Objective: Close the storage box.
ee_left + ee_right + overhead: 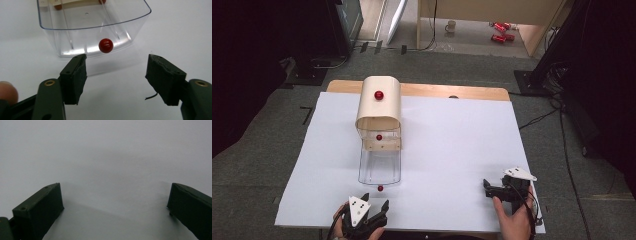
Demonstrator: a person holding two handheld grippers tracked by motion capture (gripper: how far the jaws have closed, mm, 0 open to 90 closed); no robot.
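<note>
Left gripper view: red ball (105, 45) just beyond the wide-open left tool (116, 75), against the clear tray (140, 18).

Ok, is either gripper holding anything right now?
No. The left gripper is open, short of the drawer's red knob; the right gripper is open over bare white table.

We see grey carpet floor (447, 65) beyond table. Mug (451, 26) stands on pale floor strip at top, red cans (500, 31) lie well apart to its right (count unclear). Black cables (557, 107) trail along right side.
</note>
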